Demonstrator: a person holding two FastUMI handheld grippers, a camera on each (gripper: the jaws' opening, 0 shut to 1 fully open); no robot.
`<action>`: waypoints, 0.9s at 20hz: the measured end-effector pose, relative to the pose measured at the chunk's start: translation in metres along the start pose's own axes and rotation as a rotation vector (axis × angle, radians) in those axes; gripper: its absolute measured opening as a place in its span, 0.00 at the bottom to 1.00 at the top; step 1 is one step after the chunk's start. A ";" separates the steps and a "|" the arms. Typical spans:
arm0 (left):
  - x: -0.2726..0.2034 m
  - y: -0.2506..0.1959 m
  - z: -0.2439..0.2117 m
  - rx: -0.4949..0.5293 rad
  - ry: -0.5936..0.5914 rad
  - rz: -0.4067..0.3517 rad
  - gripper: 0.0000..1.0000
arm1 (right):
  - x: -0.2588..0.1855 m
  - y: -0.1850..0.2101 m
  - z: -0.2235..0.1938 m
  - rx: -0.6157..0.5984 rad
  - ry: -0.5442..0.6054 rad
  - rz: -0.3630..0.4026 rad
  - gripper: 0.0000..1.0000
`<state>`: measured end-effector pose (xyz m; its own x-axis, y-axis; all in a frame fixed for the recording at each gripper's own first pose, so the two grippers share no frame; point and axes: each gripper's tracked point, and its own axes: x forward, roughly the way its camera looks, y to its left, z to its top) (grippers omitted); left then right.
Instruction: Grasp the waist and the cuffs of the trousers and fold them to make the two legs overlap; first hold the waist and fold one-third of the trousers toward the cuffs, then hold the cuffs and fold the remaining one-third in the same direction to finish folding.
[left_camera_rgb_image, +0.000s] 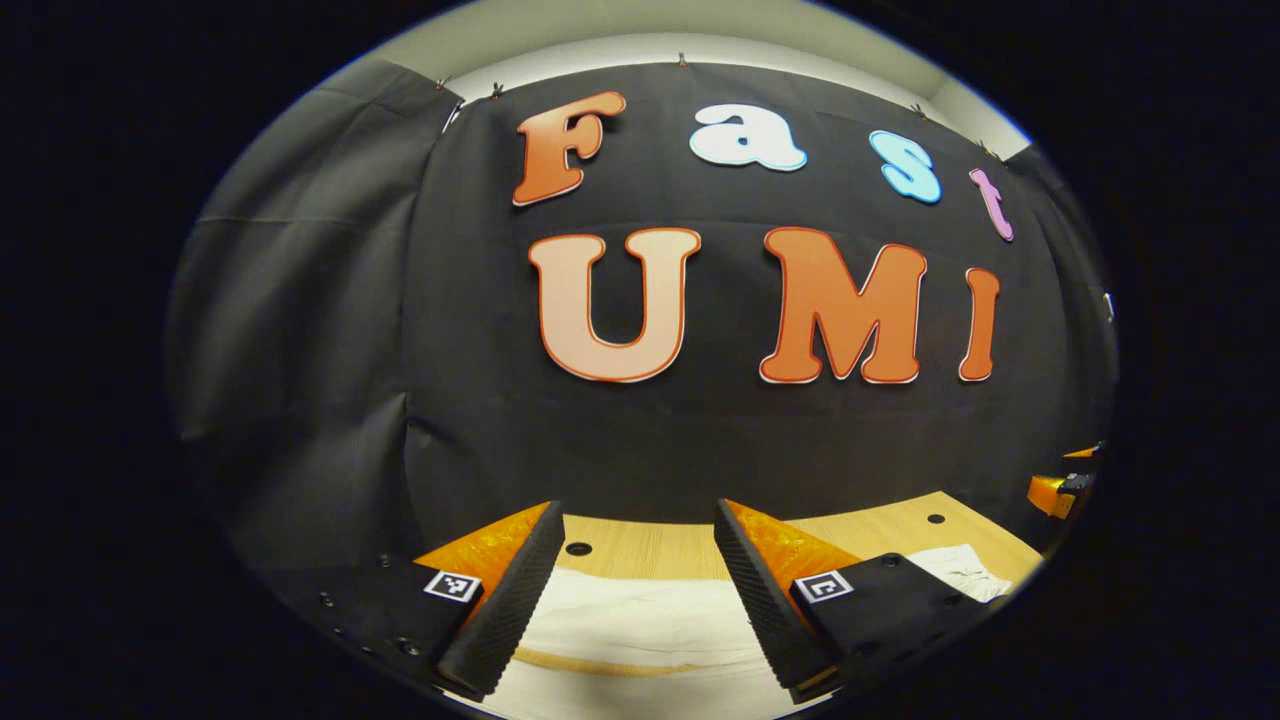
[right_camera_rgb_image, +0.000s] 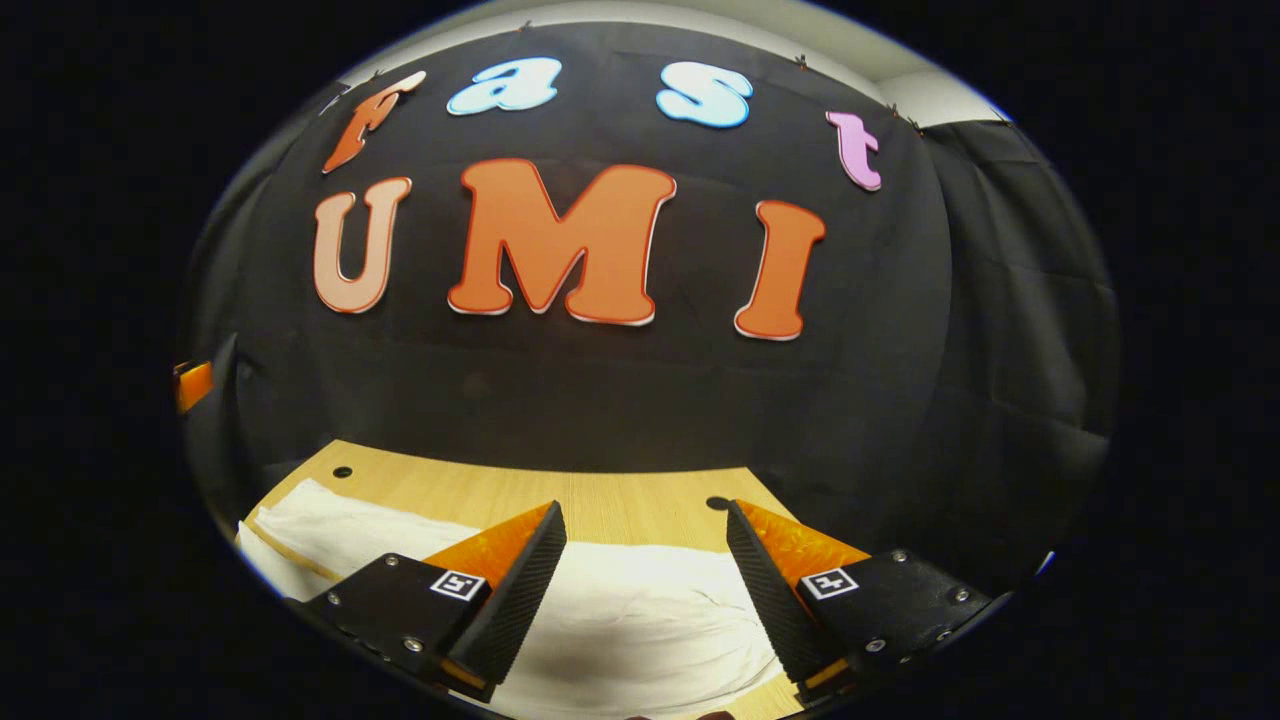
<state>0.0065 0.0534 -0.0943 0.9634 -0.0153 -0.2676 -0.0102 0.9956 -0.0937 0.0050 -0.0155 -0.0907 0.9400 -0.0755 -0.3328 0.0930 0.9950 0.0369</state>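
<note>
So both grippers are hovering with their fingers spread wide, nothing between them. The left gripper (left_camera_rgb_image: 640, 590) hangs over the white trousers (left_camera_rgb_image: 650, 620), which lie flat on the wooden table (left_camera_rgb_image: 640, 550) and run off toward its right edge. In the right gripper view, the right gripper (right_camera_rgb_image: 645, 590) sits above the same trousers (right_camera_rgb_image: 640, 620), which stretch toward the table's (right_camera_rgb_image: 600, 500) left edge (cloth looks a bit bunched there). An orange bit of the other gripper (left_camera_rgb_image: 1060, 490) peeks in at the far right of the left gripper view.
</note>
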 end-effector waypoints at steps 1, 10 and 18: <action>0.000 0.004 -0.006 -0.009 0.019 0.005 0.98 | 0.001 -0.003 -0.005 0.021 0.020 -0.004 0.99; -0.005 0.041 -0.101 -0.148 0.295 0.015 0.98 | 0.009 -0.027 -0.078 0.172 0.253 -0.032 0.99; -0.017 0.070 -0.200 -0.481 0.537 0.081 0.99 | 0.010 -0.043 -0.147 0.257 0.428 -0.036 0.99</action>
<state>-0.0646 0.1049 -0.2884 0.6917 -0.1099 -0.7137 -0.3116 0.8462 -0.4323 -0.0377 -0.0498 -0.2341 0.7206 -0.0222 -0.6930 0.2516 0.9397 0.2315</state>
